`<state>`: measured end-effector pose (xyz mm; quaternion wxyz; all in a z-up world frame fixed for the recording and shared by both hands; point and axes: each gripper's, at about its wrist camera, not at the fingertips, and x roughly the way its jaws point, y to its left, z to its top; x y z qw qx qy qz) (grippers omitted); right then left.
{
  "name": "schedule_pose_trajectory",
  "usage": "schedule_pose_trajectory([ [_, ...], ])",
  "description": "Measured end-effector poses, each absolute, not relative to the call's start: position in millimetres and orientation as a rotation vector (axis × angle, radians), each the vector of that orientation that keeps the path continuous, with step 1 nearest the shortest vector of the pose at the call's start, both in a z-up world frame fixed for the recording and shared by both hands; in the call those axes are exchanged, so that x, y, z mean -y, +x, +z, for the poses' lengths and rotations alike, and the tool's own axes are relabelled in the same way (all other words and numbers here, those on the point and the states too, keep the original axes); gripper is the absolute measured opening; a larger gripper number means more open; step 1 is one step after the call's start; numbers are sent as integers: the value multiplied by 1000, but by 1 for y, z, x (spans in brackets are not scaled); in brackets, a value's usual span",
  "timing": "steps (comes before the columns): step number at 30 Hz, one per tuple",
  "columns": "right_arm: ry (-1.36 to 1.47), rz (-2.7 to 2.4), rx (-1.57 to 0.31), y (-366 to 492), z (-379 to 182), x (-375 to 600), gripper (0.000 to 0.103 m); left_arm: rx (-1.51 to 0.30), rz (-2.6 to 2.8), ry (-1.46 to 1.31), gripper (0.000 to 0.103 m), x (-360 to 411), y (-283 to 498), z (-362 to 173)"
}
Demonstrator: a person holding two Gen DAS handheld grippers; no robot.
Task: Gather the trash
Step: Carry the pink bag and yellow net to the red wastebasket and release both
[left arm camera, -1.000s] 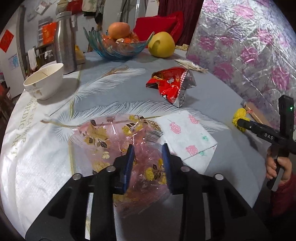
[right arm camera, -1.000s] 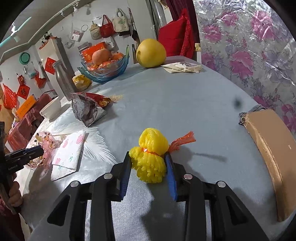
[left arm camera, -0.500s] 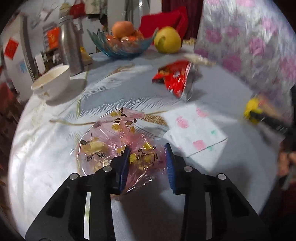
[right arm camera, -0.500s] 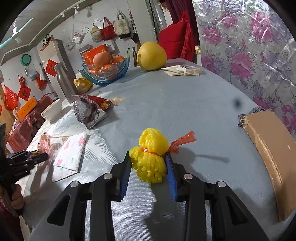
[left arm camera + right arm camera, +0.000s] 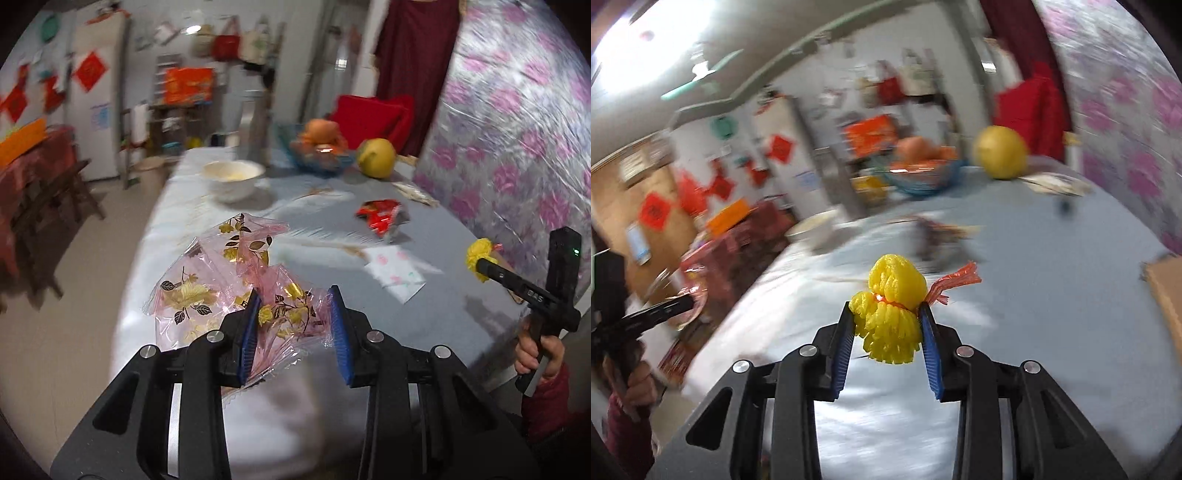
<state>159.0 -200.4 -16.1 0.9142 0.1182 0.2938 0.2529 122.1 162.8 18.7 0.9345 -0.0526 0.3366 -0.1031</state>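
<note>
Clearly both pieces of trash are lifted clear of the desk (image 5: 461, 306): the pink floral wrapper (image 5: 229, 291) is pinched in the left gripper (image 5: 293, 321), the yellow foam net (image 5: 888, 317) squeezed in the right gripper (image 5: 888, 326) (fingers closed on each), presumably for carrying off together. A red snack bag (image 5: 382, 219) and napkin (image 5: 395, 271) remain on it.

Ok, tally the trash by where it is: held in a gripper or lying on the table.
Held in a gripper: 2, the pink wrapper and the yellow net.
Lying on the table: 2, the red snack bag and the napkin.
Total: 4.
</note>
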Motion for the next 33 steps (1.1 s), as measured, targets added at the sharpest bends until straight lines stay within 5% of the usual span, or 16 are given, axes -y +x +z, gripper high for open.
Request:
schedule_pose_trajectory([
  [13, 102, 900, -749, 115, -11, 32, 36, -963, 156, -343, 39, -334, -26, -105],
  [16, 51, 932, -779, 104, -13, -2, 36, -1019, 198, -383, 49, -356, -36, -143],
  [21, -34, 990, -810, 83, -14, -51, 36, -1069, 177, -546, 83, -385, -43, -177],
  [24, -73, 1025, -834, 71, -18, -76, 36, -1052, 140, -583, 91, -389, -47, -175],
  [33, -213, 1139, -916, 42, -40, -145, 36, -992, 216, -534, 94, -403, -56, -155],
])
